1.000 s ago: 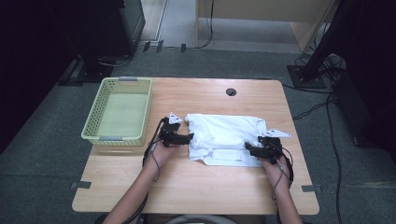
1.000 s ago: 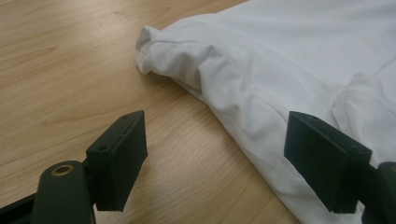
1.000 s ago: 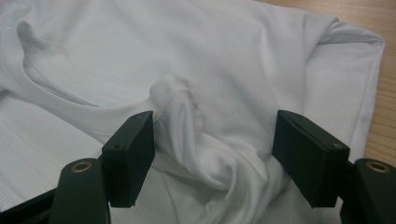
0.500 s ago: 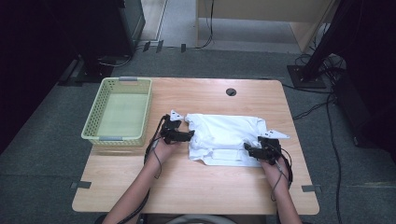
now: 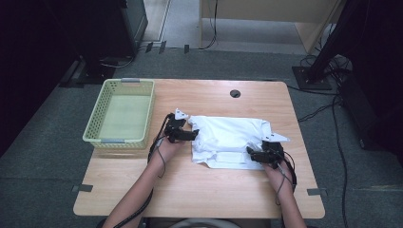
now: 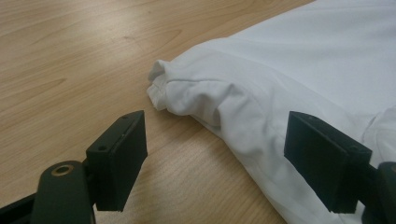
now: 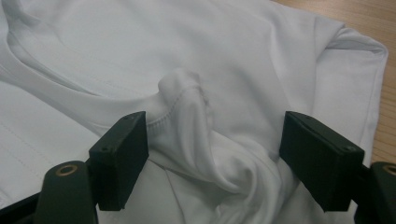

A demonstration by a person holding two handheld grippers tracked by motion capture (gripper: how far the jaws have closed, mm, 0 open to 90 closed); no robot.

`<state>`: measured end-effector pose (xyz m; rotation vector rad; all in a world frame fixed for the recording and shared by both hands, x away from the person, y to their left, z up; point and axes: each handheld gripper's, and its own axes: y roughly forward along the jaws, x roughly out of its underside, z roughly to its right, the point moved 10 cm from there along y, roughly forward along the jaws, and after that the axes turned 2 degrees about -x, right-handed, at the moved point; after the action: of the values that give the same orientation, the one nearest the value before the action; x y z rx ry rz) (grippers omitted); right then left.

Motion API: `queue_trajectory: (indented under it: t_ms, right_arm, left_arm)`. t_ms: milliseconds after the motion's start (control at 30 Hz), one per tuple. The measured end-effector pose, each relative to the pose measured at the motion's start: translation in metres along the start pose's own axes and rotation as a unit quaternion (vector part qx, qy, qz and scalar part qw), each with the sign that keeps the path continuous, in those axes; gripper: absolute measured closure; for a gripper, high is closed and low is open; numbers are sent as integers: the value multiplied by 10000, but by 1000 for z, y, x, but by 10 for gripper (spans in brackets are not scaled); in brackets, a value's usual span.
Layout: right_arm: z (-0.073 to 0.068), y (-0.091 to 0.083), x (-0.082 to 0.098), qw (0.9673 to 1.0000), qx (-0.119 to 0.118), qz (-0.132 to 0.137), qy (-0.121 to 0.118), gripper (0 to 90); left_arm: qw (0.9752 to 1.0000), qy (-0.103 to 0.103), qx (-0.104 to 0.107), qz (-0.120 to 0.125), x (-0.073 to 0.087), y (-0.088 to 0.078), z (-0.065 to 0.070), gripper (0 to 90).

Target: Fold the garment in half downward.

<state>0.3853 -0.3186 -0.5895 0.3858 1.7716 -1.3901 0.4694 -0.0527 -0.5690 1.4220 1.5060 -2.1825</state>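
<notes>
A white T-shirt [image 5: 228,140] lies folded flat on the wooden table [image 5: 199,190]. My left gripper [image 5: 194,135] sits at the shirt's left edge and is open. In the left gripper view the rumpled shirt corner [image 6: 196,93] lies between the jaws of the left gripper [image 6: 219,135], and neither pad presses on it. My right gripper [image 5: 251,154] rests on the shirt's front right part. Its jaws have just been opening. In the right gripper view a bunched ridge of fabric [image 7: 187,107] by the collar stands loose between the jaws of the right gripper [image 7: 215,140].
A pale green plastic basket [image 5: 95,116] stands on the table's left side, with nothing in it. A round cable hole [image 5: 235,93] sits near the far edge. Bare wood stretches in front of the shirt. Dark furniture and cables surround the table on the floor.
My left gripper has edged slightly up along the shirt's left edge. The right hand has stayed where it was.
</notes>
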Motion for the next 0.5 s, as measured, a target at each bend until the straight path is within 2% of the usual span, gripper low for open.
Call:
queue_trajectory:
  t_ms: [300,500]
  right_arm:
    - [-1,0,0,10000,-25,-23,-15,208]
    - [-2,1,0,10000,-35,-44,-42,182]
  left_arm:
    - [9999,59,-76,-45,-4,5,-3,215]
    - [10000,6,-68,-27,-8,8,-5,216]
